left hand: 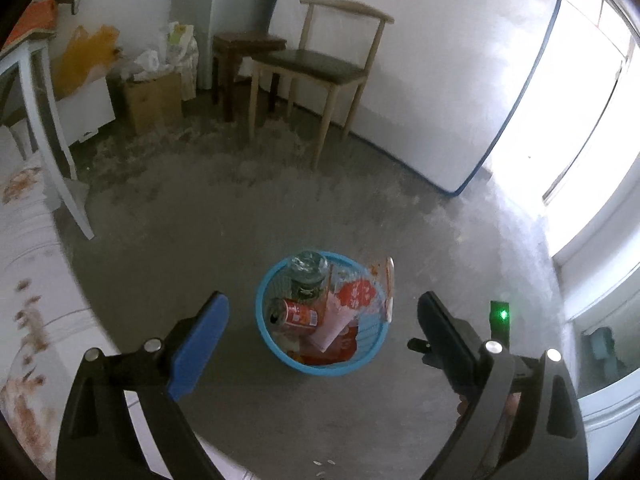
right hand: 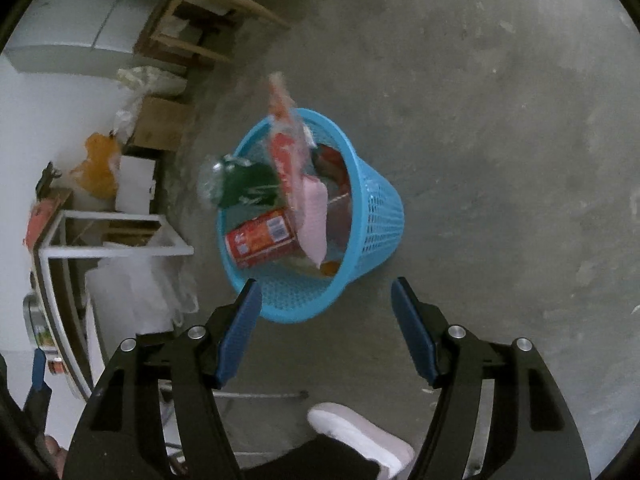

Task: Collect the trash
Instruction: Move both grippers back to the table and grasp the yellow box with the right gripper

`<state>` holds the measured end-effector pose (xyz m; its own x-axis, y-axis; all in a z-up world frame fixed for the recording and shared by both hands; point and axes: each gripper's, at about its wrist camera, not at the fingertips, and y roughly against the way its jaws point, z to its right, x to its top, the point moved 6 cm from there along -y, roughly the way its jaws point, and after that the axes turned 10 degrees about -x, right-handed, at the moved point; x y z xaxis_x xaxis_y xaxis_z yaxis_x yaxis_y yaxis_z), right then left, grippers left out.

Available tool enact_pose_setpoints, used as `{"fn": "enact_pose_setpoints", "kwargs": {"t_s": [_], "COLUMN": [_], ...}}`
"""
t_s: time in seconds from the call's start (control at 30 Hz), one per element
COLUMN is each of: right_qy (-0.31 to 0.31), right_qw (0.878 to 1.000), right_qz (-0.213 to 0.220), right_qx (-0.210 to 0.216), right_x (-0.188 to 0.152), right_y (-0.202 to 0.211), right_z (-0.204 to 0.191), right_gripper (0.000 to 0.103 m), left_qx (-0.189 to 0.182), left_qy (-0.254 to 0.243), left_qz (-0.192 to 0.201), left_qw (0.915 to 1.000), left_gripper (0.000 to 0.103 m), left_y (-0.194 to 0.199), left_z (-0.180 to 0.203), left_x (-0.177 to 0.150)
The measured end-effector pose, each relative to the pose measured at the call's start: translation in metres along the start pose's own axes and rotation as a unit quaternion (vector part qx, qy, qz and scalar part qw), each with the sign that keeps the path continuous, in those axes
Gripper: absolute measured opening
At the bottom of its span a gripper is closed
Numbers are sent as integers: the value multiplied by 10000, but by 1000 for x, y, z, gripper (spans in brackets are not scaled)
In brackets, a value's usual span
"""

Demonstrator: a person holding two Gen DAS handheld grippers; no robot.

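A blue plastic basket (left hand: pixel 266 322) stands on the concrete floor, also in the right wrist view (right hand: pixel 376 216). It holds a red can (left hand: pixel 298 314) (right hand: pixel 260 238), a green-labelled clear bottle (left hand: pixel 308 274) (right hand: pixel 240 186), a red and clear wrapper (left hand: pixel 356 294) (right hand: pixel 286 152) and pink paper (right hand: pixel 314 216). My left gripper (left hand: pixel 322 304) is open and empty above the basket. My right gripper (right hand: pixel 326 292) is open and empty just above the basket's near rim.
A wooden chair (left hand: pixel 320 64) and dark stool (left hand: pixel 240 48) stand by the far wall. A cardboard box (left hand: pixel 150 98), bags and a white table leg (left hand: pixel 52 132) are at left. A white shoe (right hand: pixel 360 436) is below the right gripper. The other gripper shows at right (left hand: pixel 452 344).
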<state>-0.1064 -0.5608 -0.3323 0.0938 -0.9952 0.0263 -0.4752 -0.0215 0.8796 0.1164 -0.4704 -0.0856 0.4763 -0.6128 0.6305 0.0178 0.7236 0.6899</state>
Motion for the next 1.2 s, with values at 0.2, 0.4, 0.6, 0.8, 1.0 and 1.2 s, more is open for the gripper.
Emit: {"fn": "enact_pose_setpoints", "kwargs": {"t_s": [0.2, 0.4, 0.6, 0.8, 1.0, 1.2], "right_qy": [196, 689, 1885, 3424, 5348, 6937], "right_qw": [9996, 9970, 9801, 9327, 8350, 7087], "right_qz": [55, 33, 295, 448, 275, 136], "right_qx": [179, 361, 555, 1042, 1263, 1279], "right_x": [-29, -62, -90, -160, -280, -409], "right_y": [33, 65, 103, 138, 134, 109], "right_z": [2, -36, -127, -243, -380, -504], "right_gripper": [65, 65, 65, 68, 79, 93], "left_qx": [23, 443, 1273, 1898, 2310, 2726], "left_qy": [102, 480, 924, 1526, 2479, 3164], "left_qz": [510, 992, 1477, 1852, 2184, 2215], "left_qw": [9986, 9929, 9764, 9520, 9151, 8812], "left_gripper": [93, 93, 93, 93, 93, 93], "left_y": [92, 186, 275, 341, 386, 417], "left_z": [-23, -61, -109, -158, -213, -259], "left_x": [-22, -87, -156, -219, -264, -300]}}
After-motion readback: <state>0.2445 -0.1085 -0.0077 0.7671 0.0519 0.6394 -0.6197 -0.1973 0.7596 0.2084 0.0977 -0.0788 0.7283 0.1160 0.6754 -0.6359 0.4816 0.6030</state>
